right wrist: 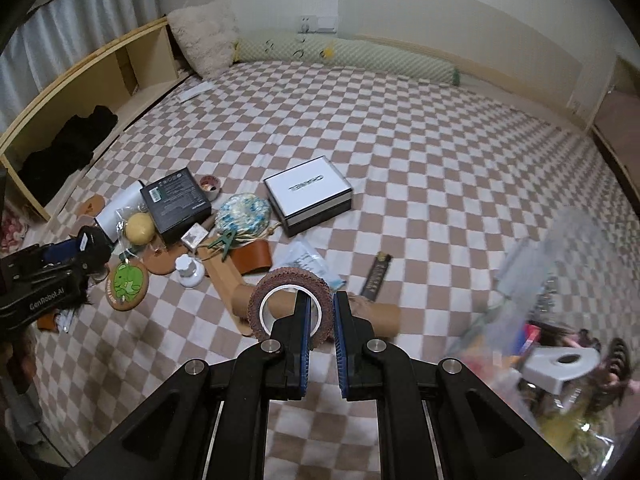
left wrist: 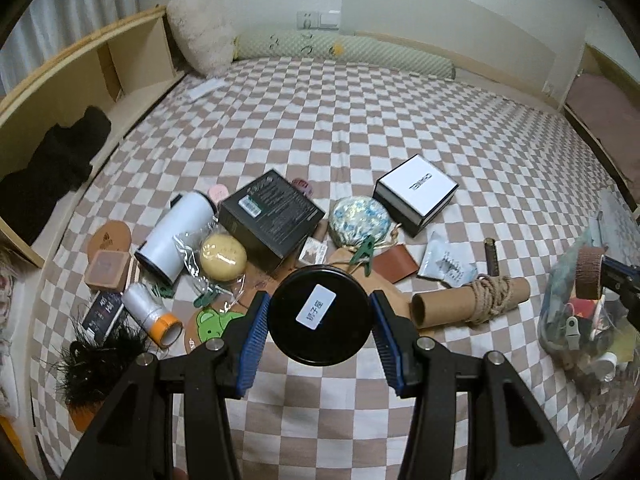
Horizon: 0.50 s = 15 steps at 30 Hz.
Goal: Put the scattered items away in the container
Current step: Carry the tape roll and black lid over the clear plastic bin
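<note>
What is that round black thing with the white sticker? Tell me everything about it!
The black lid is a flat, round disc, smooth and a bit shiny, maybe a jar top or a tin; what's beneath is hidden. A small white sticker with dark writing sits tilted in its middle. The left gripper holds it by its rim, a blue pad pressed on each side, above the checkered bedsheet. Nothing else touches it.
</note>
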Each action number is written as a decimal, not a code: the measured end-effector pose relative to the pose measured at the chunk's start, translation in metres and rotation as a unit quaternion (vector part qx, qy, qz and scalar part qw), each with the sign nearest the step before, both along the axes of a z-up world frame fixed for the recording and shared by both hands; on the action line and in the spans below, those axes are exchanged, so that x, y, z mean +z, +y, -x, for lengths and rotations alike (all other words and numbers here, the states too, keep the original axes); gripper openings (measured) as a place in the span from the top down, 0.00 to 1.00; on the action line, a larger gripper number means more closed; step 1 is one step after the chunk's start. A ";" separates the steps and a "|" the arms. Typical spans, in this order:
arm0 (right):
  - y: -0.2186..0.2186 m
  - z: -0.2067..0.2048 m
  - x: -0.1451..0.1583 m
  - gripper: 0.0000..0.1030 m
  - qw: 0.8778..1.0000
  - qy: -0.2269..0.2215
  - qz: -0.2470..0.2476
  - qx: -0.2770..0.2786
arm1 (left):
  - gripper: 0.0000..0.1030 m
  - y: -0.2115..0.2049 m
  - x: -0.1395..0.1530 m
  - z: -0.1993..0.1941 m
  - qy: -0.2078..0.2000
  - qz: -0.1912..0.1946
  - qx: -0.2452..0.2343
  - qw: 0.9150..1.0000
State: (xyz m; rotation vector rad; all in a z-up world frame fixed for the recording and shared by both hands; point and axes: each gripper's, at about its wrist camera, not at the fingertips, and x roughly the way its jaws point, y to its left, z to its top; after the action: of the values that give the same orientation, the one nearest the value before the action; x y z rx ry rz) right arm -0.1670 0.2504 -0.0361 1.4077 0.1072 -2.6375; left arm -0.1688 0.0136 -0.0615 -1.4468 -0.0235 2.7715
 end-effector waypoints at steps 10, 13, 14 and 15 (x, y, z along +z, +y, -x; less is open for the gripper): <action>0.047 -0.033 0.032 0.89 0.998 0.038 0.017 -0.046 | 0.52 0.019 0.028 -0.027 0.045 0.001 -0.034 0.998; 0.060 -0.047 0.041 0.89 0.997 0.053 0.020 -0.058 | 0.52 0.027 0.038 -0.034 0.060 -0.002 -0.046 0.997; 0.066 -0.053 0.044 0.89 0.996 0.059 0.020 -0.062 | 0.52 0.030 0.041 -0.036 0.064 -0.004 -0.051 0.997; 0.072 -0.058 0.047 0.89 0.995 0.064 0.021 -0.068 | 0.52 0.033 0.043 -0.038 0.068 -0.004 -0.056 0.996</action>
State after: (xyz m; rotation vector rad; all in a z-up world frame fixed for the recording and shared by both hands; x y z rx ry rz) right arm -0.1089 0.3225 0.0113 1.2740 -0.0327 -2.8227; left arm -0.1313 0.0468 -0.0181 -1.2144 0.0455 2.7671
